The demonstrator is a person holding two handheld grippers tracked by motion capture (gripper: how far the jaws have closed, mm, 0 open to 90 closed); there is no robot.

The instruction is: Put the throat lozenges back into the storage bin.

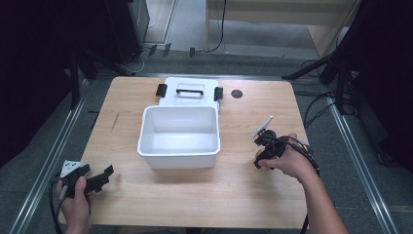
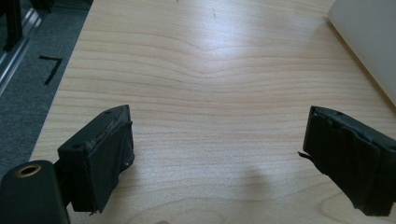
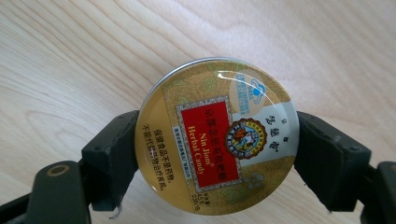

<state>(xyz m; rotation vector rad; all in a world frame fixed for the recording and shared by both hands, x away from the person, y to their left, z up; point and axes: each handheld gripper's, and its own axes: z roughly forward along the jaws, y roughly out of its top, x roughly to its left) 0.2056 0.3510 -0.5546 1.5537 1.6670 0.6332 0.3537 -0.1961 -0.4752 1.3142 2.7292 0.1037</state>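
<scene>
Left gripper (image 1: 100, 178): at about 8 o'clock on the wooden surface (image 1: 204, 195), held in the person's left hand (image 1: 75, 197). Grey three-cornered plate on top. Fingers (image 2: 105, 156) released and spread wide, bare wood between them in the left gripper view, nothing grasped. A white corner of the bin shows at 2 o'clock in that view.

White plastic bin (image 1: 178, 155): rectangular, open-topped, near the centre of the surface, nothing visible inside. Well apart from both grippers.

White lid (image 1: 191, 100): lies flat just behind the bin at 12 o'clock, touching or nearly touching its far rim. Black handle (image 1: 190, 89) across the middle, a black latch at each end.

Small dark round mark (image 1: 236, 93): on the surface at about 1 o'clock, just right of the lid.

Right gripper (image 1: 265, 157): at about 3 o'clock, in the person's right hand (image 1: 287, 161), pointing down at the surface, cable trailing toward the forearm.

Round candy tin (image 3: 217, 135): gold lid with red label reading "Nin Jiom Herbal Candy". Clamped by its rim between the right gripper's fingers (image 3: 109, 158), one on each side, lid facing the camera, wood beneath. Whether it touches the surface I cannot tell.
</scene>
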